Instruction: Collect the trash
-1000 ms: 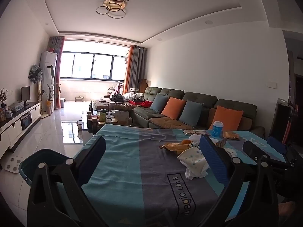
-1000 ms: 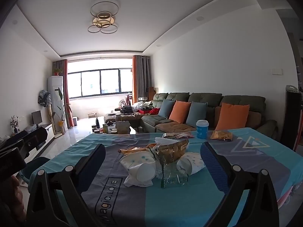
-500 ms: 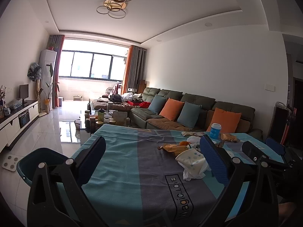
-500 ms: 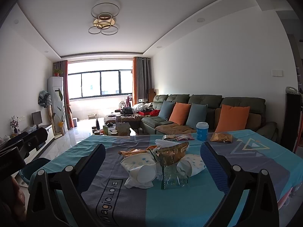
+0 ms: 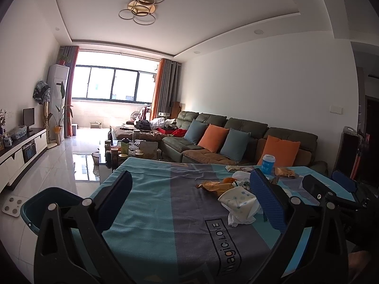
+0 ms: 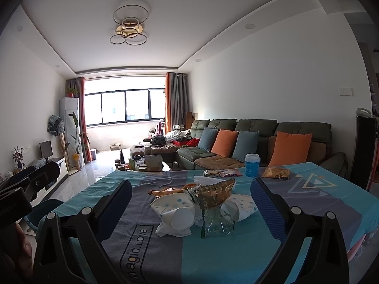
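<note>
1. The left gripper point(image 5: 189, 201) is held wide apart, nothing between its jaws; bare tablecloth point(image 5: 151, 203) is framed there.
2. Compared with a second ago, its view has been swung slightly: the trash pile now sits a touch further to its right, partly behind its right finger.
3. The right gripper point(image 6: 191, 203) is also spread fully, with nothing gripped. Little has changed in its view beyond a small tilt.
4. The trash lies straight ahead of the right gripper, between its fingers but beyond the tips: a tipped paper cup point(image 6: 174, 209), a second cup point(image 6: 239, 207), a crumpled gold wrapper point(image 6: 215, 195) and a clear wrapper point(image 6: 216, 222), all touching.
5. More wrappers and a blue lidded cup point(image 6: 252, 165) are seen further ahead, near the far edge.
6. A teal bin point(image 5: 45, 203) is seen low to the left of the left gripper, beside the table.
7. Nothing has been picked up yet; the collecting is judged barely begun, with the right gripper best lined up for a first grab.
</note>
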